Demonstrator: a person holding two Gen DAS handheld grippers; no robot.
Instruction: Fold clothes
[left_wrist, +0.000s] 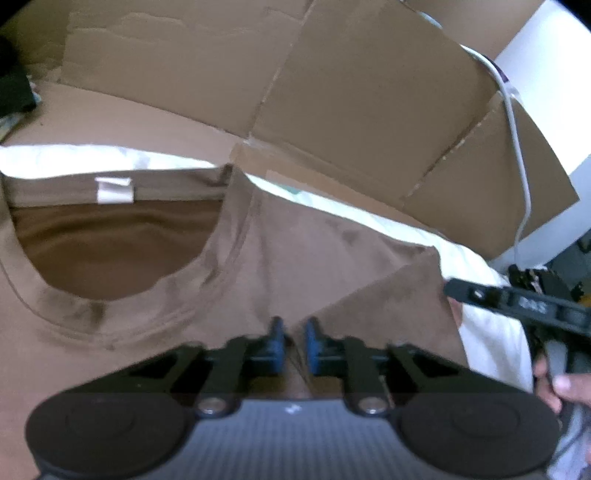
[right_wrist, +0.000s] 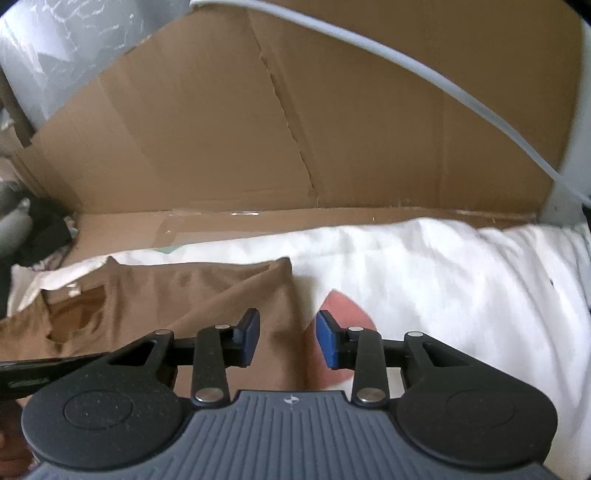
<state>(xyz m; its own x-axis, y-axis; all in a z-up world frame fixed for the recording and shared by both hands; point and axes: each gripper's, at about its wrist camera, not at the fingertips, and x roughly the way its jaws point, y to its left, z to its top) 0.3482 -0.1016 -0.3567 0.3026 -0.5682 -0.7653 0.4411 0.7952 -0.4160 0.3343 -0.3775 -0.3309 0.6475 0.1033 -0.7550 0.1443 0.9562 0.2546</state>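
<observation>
1. Lying flat on a white sheet (right_wrist: 424, 280), a brown T-shirt (left_wrist: 147, 350) is seen front up, its neckline and white neck label (left_wrist: 113, 190) toward the cardboard backing (left_wrist: 351, 92).
2. The shirt's sleeve (left_wrist: 388, 295) on the right-hand side appears turned in over the body, so a sleeve or side fold is judged to be the step in hand; whether this is an early fold or a later adjustment cannot be settled.
3. The left gripper (left_wrist: 293, 345) is nearly closed, with a ridge of brown fabric seemingly pinched between its blue pads, though blur leaves the grasp uncertain.
4. The right gripper (right_wrist: 286, 341) is held with its jaws apart and nothing between them, poised over the shirt's right edge, just beside a pink patch (right_wrist: 347, 314) on the sheet.
5. A hand (left_wrist: 561, 384) holding the right tool is seen at the edge of the left view.
6. For any further fold, the edge would need to be caught squarely and carried across without dragging the layers beneath.
</observation>
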